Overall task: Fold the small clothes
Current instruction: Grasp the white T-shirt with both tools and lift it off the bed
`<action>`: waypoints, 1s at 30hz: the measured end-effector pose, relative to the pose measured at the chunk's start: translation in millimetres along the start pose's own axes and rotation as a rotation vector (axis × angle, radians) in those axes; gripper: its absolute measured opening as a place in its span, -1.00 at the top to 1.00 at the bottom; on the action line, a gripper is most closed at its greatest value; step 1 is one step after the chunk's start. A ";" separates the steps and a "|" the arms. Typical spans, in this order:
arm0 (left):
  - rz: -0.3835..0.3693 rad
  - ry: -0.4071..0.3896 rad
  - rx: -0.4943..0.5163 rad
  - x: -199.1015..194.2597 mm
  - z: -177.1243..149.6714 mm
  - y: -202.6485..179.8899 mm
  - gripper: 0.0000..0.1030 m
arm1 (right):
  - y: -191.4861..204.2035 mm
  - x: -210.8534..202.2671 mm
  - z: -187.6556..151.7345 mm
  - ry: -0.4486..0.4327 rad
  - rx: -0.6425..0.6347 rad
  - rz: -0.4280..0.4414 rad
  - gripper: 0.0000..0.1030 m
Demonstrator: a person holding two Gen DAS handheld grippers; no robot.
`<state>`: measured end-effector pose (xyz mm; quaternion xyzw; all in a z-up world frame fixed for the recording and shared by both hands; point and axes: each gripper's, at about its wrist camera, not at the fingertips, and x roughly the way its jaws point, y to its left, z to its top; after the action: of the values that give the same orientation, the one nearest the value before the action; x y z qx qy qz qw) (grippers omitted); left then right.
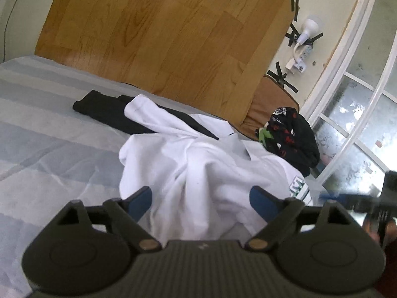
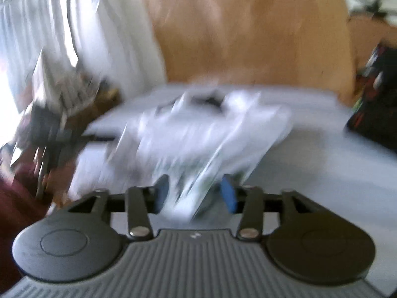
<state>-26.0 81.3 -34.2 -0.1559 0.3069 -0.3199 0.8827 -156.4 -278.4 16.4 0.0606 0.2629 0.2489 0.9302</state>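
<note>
A crumpled white garment (image 1: 198, 168) with green print lies on the striped grey bed sheet (image 1: 49, 136). My left gripper (image 1: 202, 198) stands open low over it, its blue pads wide apart on either side of a raised fold and not pressing it. The right wrist view is badly blurred. There my right gripper (image 2: 194, 193) has its pads apart, with a printed edge of the white garment (image 2: 198, 134) between them and a gap showing beside the right pad. The right gripper also shows as a dark blur (image 1: 352, 198) at the right edge of the left wrist view.
A black garment (image 1: 111, 114) lies behind the white one. A dark patterned garment (image 1: 292, 136) sits heaped at the bed's far right corner. A wooden board (image 1: 161, 37) leans on the wall behind the bed. A taped lamp (image 1: 309, 28) and a window (image 1: 359, 124) are at the right.
</note>
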 end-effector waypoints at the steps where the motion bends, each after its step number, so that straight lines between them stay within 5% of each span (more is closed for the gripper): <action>1: 0.001 -0.004 0.000 -3.9 -3.1 6.0 -0.72 | -7.2 0.7 12.3 -0.055 0.010 -0.021 -0.13; 4: 0.005 -0.006 -0.002 -10.1 -9.8 17.2 -0.72 | -23.0 24.0 49.7 -0.174 0.031 -0.062 -0.35; 6: 0.010 0.000 -0.002 -10.0 -11.8 18.0 -0.71 | -33.9 54.6 68.6 -0.169 0.014 -0.079 -0.50; 12: 0.042 0.022 0.029 -8.6 -17.3 8.5 -0.39 | -75.5 160.0 83.1 0.117 -0.081 -0.177 -0.55; 13: 0.049 0.030 0.034 -7.4 -18.0 5.9 -0.29 | -77.3 165.2 71.2 0.166 -0.084 -0.178 -0.22; 14: 0.060 0.038 0.047 -6.1 -18.9 2.9 0.05 | -76.8 171.8 65.6 0.208 -0.098 -0.165 0.62; 15: 0.076 0.048 0.064 -5.0 -20.1 -1.5 0.51 | -71.7 172.2 59.5 0.232 -0.124 -0.157 0.85; 16: 0.096 0.058 0.088 -4.0 -20.0 -4.9 0.76 | -64.3 165.5 55.1 0.224 -0.151 -0.162 0.84; 20: 0.122 0.007 0.133 -18.8 -6.7 -13.3 0.86 | -27.3 97.5 55.6 0.035 -0.302 -0.259 0.85; 30: 0.152 -0.352 0.298 -82.0 70.9 -94.3 0.87 | 46.8 -49.3 128.0 -0.592 -0.437 -0.385 0.86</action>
<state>-74.5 70.6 100.7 -0.0540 0.1087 -0.2624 0.9573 -146.5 -259.9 159.8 -0.1195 -0.0684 0.0919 0.9862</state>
